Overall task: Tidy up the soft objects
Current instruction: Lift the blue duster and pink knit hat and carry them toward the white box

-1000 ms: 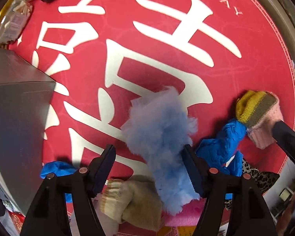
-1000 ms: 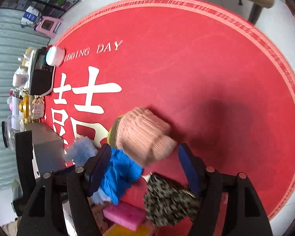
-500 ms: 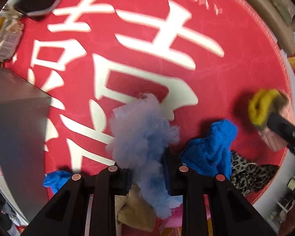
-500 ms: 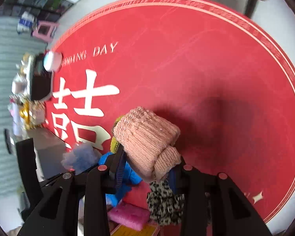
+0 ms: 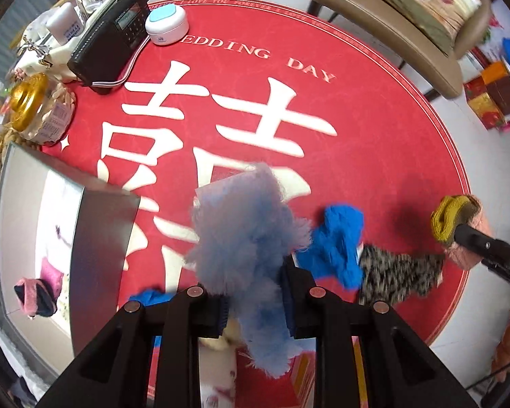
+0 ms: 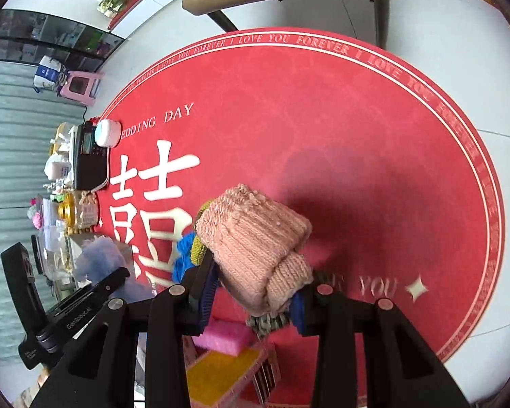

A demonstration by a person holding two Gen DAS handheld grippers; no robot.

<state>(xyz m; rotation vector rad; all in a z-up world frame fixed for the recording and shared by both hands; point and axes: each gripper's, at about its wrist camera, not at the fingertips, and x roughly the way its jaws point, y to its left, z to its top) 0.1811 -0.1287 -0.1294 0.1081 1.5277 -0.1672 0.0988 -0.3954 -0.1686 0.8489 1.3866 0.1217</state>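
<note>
My left gripper (image 5: 255, 306) is shut on a fluffy light-blue sock (image 5: 248, 238) and holds it above the red round mat (image 5: 374, 156). My right gripper (image 6: 255, 292) is shut on a rolled pink and mustard knit sock (image 6: 255, 241), also lifted; it shows at the right edge of the left wrist view (image 5: 459, 224). A bright blue knit sock (image 5: 340, 244) and a leopard-print sock (image 5: 394, 275) lie on the mat. A grey bin (image 5: 95, 238) at the left holds a pink and dark sock (image 5: 34, 292).
A black radio (image 5: 112, 37), a white and teal round case (image 5: 166, 23), and jars (image 5: 34, 108) stand at the mat's far left. A brown chair (image 5: 391, 10) is behind the table. Pink and yellow sponges (image 6: 224, 357) lie near the front.
Both grippers closed, the left on the light-blue sock and the right on the pink knit sock, and lifted them up off the mat.
</note>
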